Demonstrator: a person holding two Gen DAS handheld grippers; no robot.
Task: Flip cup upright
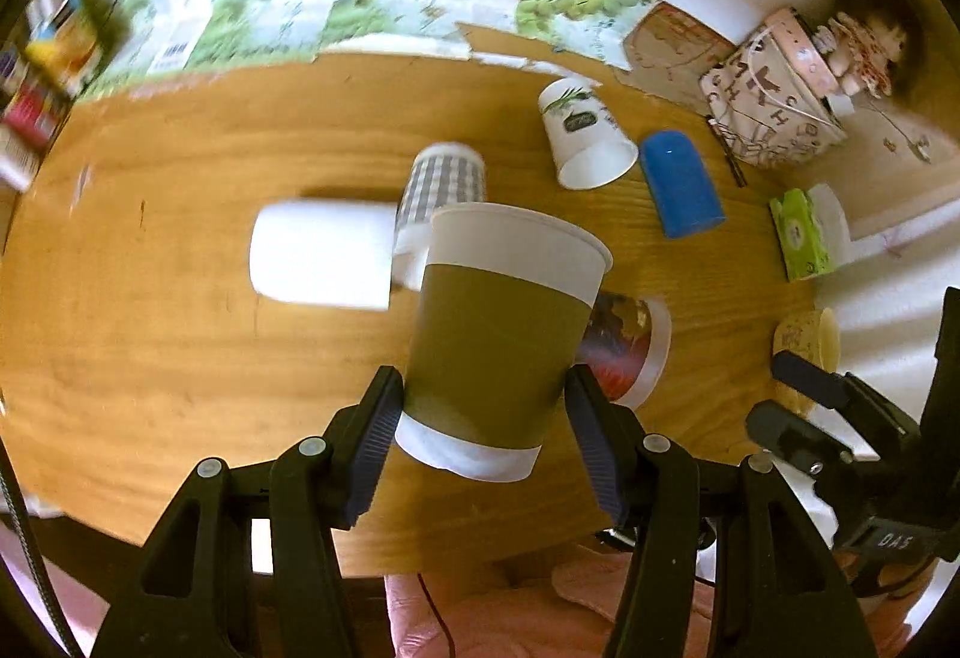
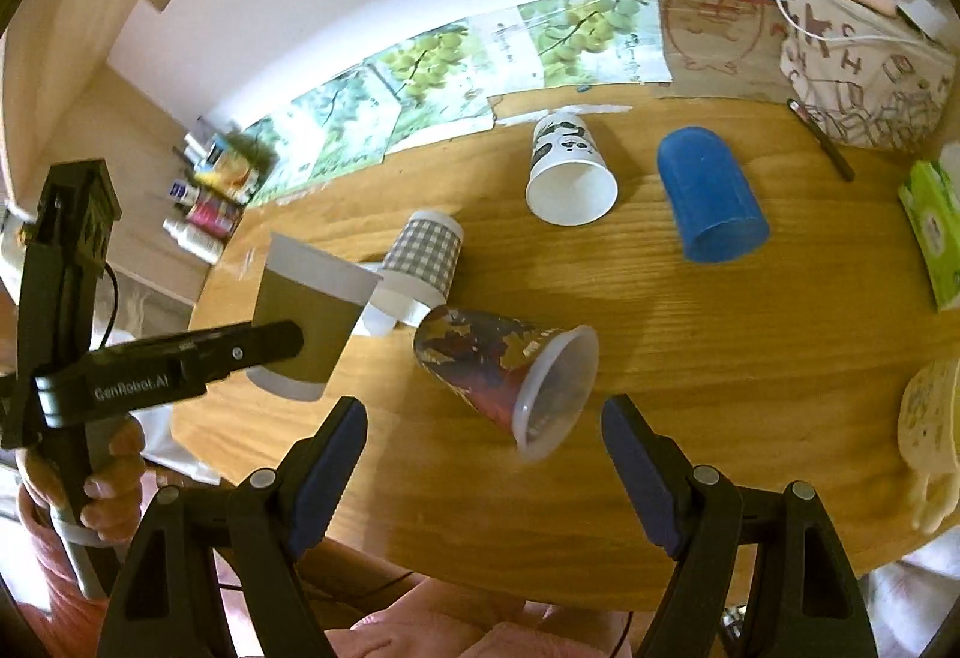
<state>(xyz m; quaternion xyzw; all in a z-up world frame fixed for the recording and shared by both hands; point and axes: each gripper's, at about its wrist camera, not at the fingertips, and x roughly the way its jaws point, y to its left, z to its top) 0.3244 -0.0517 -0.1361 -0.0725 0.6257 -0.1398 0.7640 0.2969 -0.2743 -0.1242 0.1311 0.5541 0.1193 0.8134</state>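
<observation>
My left gripper [image 1: 483, 406] is shut on an olive-and-white paper cup [image 1: 501, 334], holding it upright, mouth up, above the wooden table [image 1: 180, 334]. The same cup shows in the right wrist view [image 2: 309, 319], held at the table's left end by the left gripper [image 2: 288, 343]. My right gripper [image 2: 483, 430] is open and empty, above the near table edge, just in front of a red patterned cup [image 2: 510, 376] lying on its side with its mouth toward me. A grey checked cup [image 2: 423, 262] lies behind it.
A white panda cup [image 2: 567, 172] and a blue cup [image 2: 708, 196] lie on their sides further back. A white cup [image 1: 324, 253] lies at the left. A patterned bag [image 2: 864, 58], green tissue box [image 2: 933, 232] and cream mug [image 2: 927, 418] stand along the right side.
</observation>
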